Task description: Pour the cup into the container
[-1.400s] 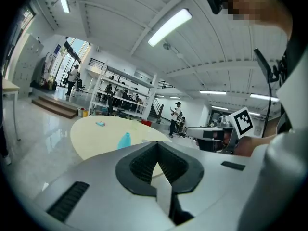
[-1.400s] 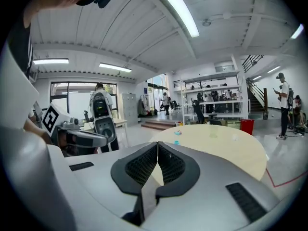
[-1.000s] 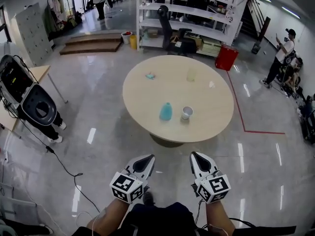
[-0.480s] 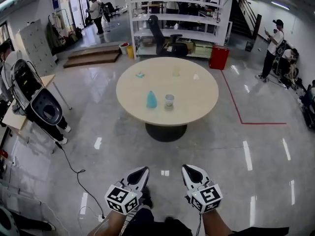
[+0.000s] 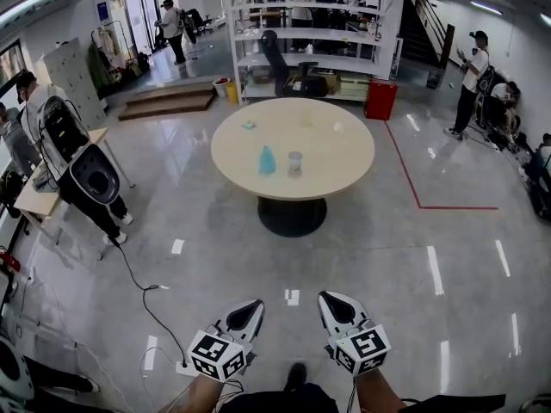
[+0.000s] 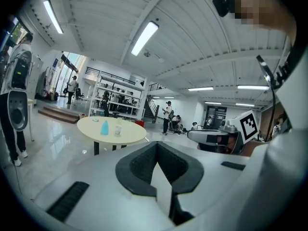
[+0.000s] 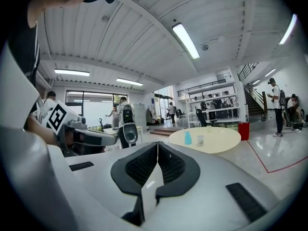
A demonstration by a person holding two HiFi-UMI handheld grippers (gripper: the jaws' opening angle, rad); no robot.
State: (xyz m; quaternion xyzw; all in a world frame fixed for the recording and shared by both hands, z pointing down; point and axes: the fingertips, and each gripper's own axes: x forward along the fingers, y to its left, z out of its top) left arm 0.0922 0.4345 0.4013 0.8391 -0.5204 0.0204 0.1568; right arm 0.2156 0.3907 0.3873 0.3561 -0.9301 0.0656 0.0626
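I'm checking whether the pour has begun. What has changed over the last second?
The person has backed away from the round table, which now looks smaller and farther off. The left gripper and right gripper stay shut and empty; the blue container and cup stand untouched on the table.

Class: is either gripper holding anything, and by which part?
Nothing is held: the left gripper and right gripper are both shut and empty.

On round beige table (image 5: 336, 157), standing on dark pedestal (image 5: 291, 217) over glossy floor (image 5: 387, 256): blue container (image 5: 267, 160) just beside clear cup (image 5: 295, 163) near centre; towards far edge, small teal object (image 5: 248, 126) and pale cup (image 5: 308, 121), apart.
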